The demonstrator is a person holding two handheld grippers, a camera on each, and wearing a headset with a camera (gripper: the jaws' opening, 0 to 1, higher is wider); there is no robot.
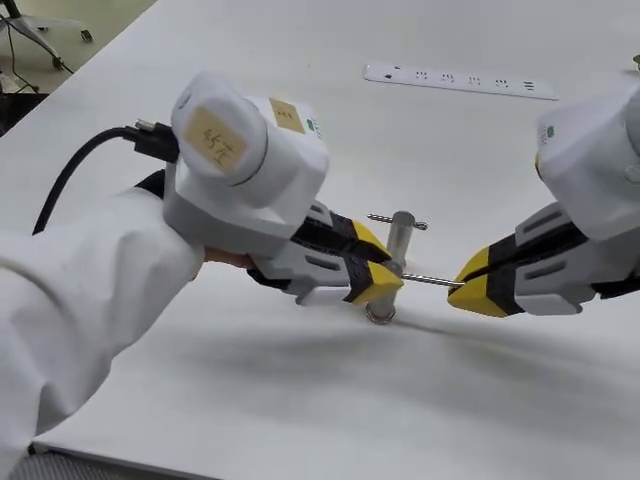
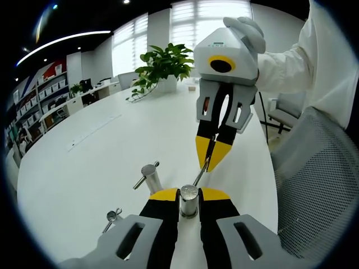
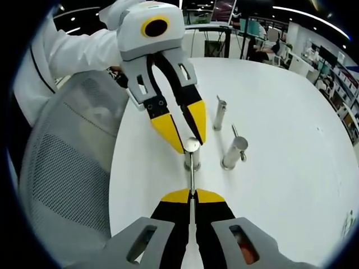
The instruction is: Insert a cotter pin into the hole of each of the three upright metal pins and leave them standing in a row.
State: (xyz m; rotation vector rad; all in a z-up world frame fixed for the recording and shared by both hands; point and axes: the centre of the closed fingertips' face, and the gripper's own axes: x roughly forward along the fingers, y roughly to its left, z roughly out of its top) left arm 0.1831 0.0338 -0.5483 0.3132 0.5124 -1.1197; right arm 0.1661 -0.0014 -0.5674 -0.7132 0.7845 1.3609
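**Right claw** (image 3: 192, 197): closed on the tail of a cotter pin (image 3: 192, 174), which projects straight forward from between the yellow tips.
- Handling: thin steel wire, light, smooth, springy rather than rigid. It is judged liable to swivel or bend if pushed off-axis.
- Hold: best taken close behind the working length and in line with the hole.

**Left claw** (image 2: 189, 196): closed on an upright metal pin (image 2: 189, 203), with one yellow tip on either side of the shaft just below its head.
- Handling: solid polished cylinder, stiff, heavy for its size, slippery, narrow-footed. It is judged easy to topple.
- Hold: a square grip across the upper shaft suits it, leaving the cross-hole clear.

**Relation:** in the head view the right claw (image 1: 468, 287) faces the left claw (image 1: 378, 266) at close range.
- The cotter pin (image 1: 432, 281) spans the gap between them, roughly level.
- Its tip meets the metal pin (image 1: 382, 306) beside the left tips.
- Whether the tip has entered the hole cannot be told.

**Beyond the claws,** in the right gripper view:
- A second metal pin (image 3: 235, 150) stands near the held one.
- A third metal pin (image 3: 219, 115) stands a little further off.
- Both are upright, each with a cotter pin through its top.
- Two of the three appear finished.

**Counter** (image 1: 300, 400): white and smooth, bearing all three pins.

**Power strip** (image 1: 460, 80): lies at the far side of the counter, well apart from the work.
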